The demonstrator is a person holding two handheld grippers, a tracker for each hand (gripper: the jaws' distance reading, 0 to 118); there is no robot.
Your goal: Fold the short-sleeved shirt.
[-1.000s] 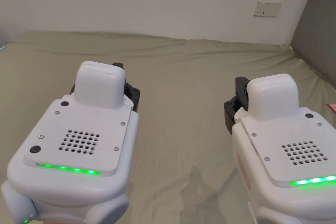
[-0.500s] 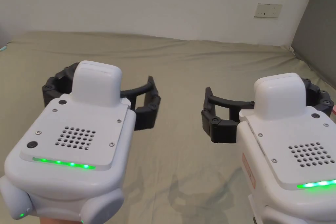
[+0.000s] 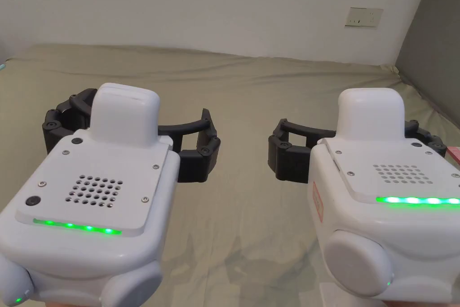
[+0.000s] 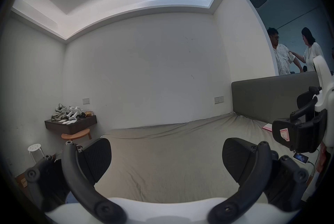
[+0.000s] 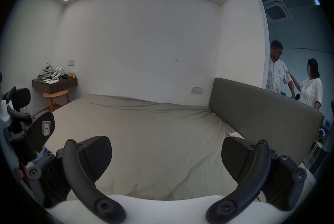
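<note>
A: While both hover above the bed (image 3: 251, 96), how do the jaws stand?
B: Left gripper (image 3: 130, 139): jaws spread wide, holding nothing. Right gripper (image 3: 355, 148): the same, level with it, well apart.
A: Shirt location?
B: Cannot tell. Olive sheet (image 4: 162, 155) lies bare between them; grey headboard (image 5: 262, 112) to the right.
</note>
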